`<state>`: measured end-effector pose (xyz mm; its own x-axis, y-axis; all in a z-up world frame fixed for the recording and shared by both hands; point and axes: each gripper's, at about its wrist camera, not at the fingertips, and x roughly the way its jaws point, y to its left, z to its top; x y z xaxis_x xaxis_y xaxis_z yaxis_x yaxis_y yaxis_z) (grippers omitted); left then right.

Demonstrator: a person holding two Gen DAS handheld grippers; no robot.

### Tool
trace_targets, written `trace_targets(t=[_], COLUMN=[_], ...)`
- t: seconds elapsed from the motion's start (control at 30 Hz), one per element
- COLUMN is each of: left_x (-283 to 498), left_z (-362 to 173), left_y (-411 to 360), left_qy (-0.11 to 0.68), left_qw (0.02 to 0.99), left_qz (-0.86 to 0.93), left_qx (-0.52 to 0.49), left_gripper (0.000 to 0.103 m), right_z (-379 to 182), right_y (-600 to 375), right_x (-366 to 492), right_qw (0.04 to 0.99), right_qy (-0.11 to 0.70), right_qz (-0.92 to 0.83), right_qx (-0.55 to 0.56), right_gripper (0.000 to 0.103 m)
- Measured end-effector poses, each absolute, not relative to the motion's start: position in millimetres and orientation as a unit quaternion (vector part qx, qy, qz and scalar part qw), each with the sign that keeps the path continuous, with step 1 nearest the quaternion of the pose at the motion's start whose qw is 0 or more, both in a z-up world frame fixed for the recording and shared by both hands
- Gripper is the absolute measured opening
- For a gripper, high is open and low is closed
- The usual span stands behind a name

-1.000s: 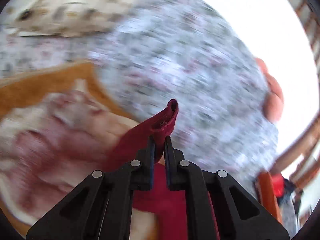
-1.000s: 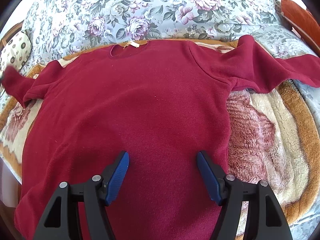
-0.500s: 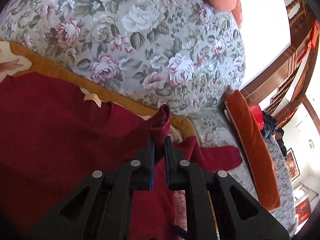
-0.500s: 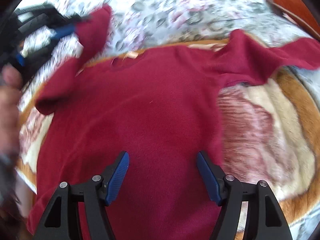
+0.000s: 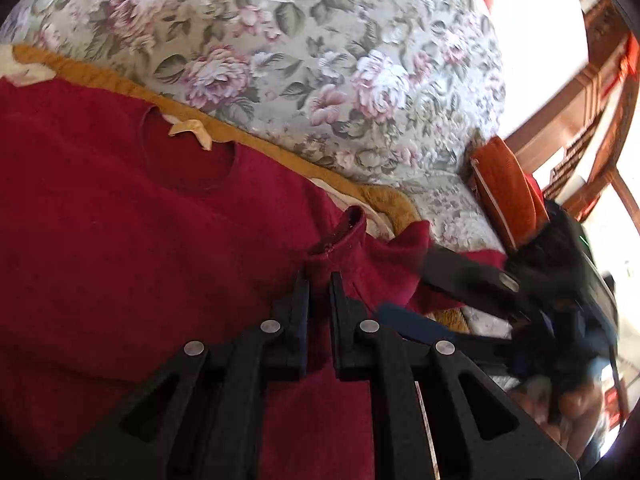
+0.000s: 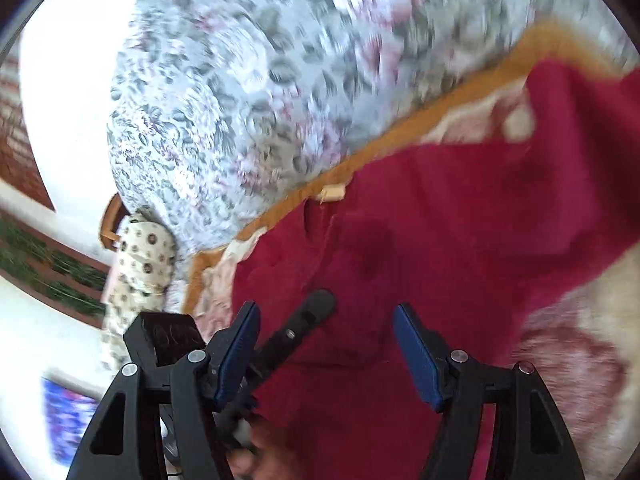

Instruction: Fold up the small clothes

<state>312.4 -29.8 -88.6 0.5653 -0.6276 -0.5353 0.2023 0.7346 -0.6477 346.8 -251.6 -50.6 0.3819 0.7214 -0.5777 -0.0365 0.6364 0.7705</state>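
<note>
A dark red sweater (image 5: 120,220) lies spread on a fleece blanket, its neckline with a tan label (image 5: 192,130) facing the floral cushion. My left gripper (image 5: 319,280) is shut on the cuff of the sweater's sleeve (image 5: 344,232), held over the sweater's chest. My right gripper (image 6: 326,320) is open and empty above the sweater (image 6: 460,220); it also shows at the right of the left wrist view (image 5: 500,284). The left gripper's finger (image 6: 304,320) crosses between the right gripper's jaws. The right wrist view is blurred.
A floral sofa cushion (image 5: 300,40) rises behind the sweater. An orange-edged fleece blanket (image 6: 568,340) lies under it. An orange cushion (image 5: 504,192) sits at the right. A spotted pillow (image 6: 140,264) lies at the left. Wooden furniture (image 5: 580,100) stands beyond.
My left gripper has carried the sleeve cuff across over the sweater's body toward the other side. My right gripper has swung left, close to the left one, and stayed open.
</note>
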Motion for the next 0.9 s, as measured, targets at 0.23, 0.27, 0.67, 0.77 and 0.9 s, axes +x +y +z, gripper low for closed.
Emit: trace_targets(t=[0.23,0.27,0.67,0.77,0.9], left_x=[288.8,283.6,240.2,244.6,252.6], left_z=[-92.1,-91.7,-75.1,-90.1,-85.9], left_y=[-60.2,-56.3,139.8,170.6,180.3], left_qy=[0.427,0.429,0.348,0.354,0.343], left_qw=[0.822,0.822,0.888,0.872,0.874], left_qz=[-0.305,-0.304,-0.035,0.009,0.023], left_qx=[-0.220,-0.219,-0.300,-0.338,-0.343], left_gripper=[0.012,0.015,0.025,0.025,0.025], right_z=[-87.6,-89.6,-29.9,-10.4,-59.7], right_y=[-268.0,-268.1,-258.3,-269.7,-285.2], right_x=[368.1,369.0,366.7,366.3,377.6], right_qw=[0.685,0.690,0.836,0.872,0.838], right_qy=[0.510,0.518,0.461,0.396,0.476], right_qz=[0.222,0.213,0.206,0.215,0.171], right_qx=[0.470,0.458,0.213,0.191,0.207], right_gripper=[0.068,0.068,0.006,0.006,0.006])
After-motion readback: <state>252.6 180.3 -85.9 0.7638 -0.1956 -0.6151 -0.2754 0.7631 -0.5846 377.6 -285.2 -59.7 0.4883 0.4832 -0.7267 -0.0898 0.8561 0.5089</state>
